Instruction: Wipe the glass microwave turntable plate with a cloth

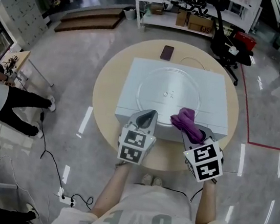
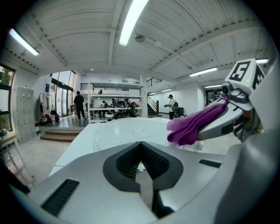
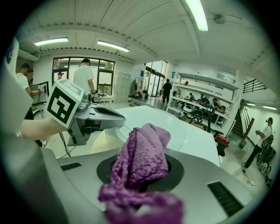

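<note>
The clear glass turntable plate point(image 1: 171, 90) lies flat on top of a white microwave point(image 1: 218, 89) on a round table point(image 1: 106, 94). Both grippers hang at the microwave's near edge, just short of the plate. My right gripper point(image 1: 192, 129) is shut on a purple cloth point(image 1: 186, 120), which bunches out of its jaws point(image 3: 142, 155) and hides the fingertips. The cloth point(image 2: 192, 127) hangs a little above the microwave top. My left gripper point(image 1: 148, 116) is beside it to the left; its jaws meet with nothing between them point(image 2: 141, 168). The plate point(image 2: 127, 129) fills the white top ahead.
A dark phone point(image 1: 167, 52) lies on the table behind the microwave. Beyond stand white shelves point(image 1: 196, 8) and a black office chair point(image 1: 227, 43). A person's legs point(image 1: 22, 105) are at the left, cables and a power strip point(image 1: 66, 197) on the floor.
</note>
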Motion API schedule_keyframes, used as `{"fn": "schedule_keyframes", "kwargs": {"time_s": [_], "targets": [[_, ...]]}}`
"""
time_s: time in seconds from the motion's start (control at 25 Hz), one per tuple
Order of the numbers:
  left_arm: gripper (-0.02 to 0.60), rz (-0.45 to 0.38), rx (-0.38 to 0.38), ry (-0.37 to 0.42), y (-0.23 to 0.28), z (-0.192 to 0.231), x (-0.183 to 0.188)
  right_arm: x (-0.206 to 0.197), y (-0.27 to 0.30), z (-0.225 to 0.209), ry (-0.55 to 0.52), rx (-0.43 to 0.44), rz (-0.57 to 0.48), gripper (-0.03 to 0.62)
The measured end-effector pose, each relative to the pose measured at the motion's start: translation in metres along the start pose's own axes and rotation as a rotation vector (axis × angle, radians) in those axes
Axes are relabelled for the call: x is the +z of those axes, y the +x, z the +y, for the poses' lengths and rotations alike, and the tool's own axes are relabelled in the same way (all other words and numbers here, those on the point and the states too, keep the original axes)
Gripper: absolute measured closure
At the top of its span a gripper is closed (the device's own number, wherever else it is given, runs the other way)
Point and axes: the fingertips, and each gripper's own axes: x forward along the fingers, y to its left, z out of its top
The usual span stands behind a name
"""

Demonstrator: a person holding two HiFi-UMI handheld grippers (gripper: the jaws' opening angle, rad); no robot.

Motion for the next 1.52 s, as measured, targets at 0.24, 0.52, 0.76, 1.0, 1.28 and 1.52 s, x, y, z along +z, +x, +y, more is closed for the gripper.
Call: {"fn": "schedule_keyframes", "kwargs": {"time_s": [0.24,0.52,0.76,1.0,1.28,1.52], "targets": [[0.586,0.014,-0.004,0.001,0.000,-0.001,-0.005,0.039,0.008,-0.049,-0.009,-0.099,-0.091,0.546],[0.586,0.018,-0.007,0.000,-0.001,-0.002,-0.005,0.068,0.075,-0.140,0.029,-0.205,-0.065,0.546],[0.586,0.015,-0.005,0.001,0.000,-0.003,-0.004,0.057,0.098,-0.152,0.025,-0.195,-0.005,0.546],[0.586,0.013,0.004,0.002,0.001,-0.002,-0.005,0.039,0.070,-0.127,0.021,-0.177,0.005,0.546],[0.586,0.015,0.014,0.001,0.000,0.000,-0.006,-0.002,0.010,-0.051,0.043,-0.086,-0.023,0.546],[0.586,0.005,0.026,0.002,0.002,0.002,-0.002,-0.015,-0.003,-0.015,0.070,-0.038,-0.032,0.546]]}}
